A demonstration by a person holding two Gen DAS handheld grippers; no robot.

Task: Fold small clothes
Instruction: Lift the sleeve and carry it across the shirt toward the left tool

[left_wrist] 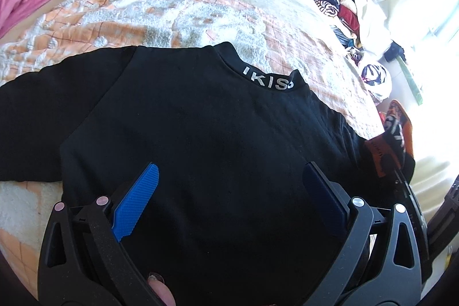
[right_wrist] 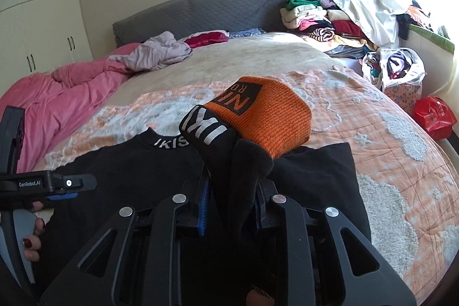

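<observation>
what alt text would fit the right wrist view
The right tongs are clamped on a black and orange sock, held up over a black top spread flat on a bed's orange and white blanket. The left tongs show at the left edge, with piled clothes behind.

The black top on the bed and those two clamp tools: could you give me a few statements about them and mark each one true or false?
1. The black top lies spread on the orange-and-white blanket. True.
2. The right gripper is empty. False: it is shut on an orange and black garment.
3. The left gripper is clamped on the top's collar. False: its jaws stand open above the top, pinching nothing.
4. The collar carries white lettering. True.
5. The pink quilt covers the black top. False: it lies bunched apart from it, at the far side of the bed.
</observation>
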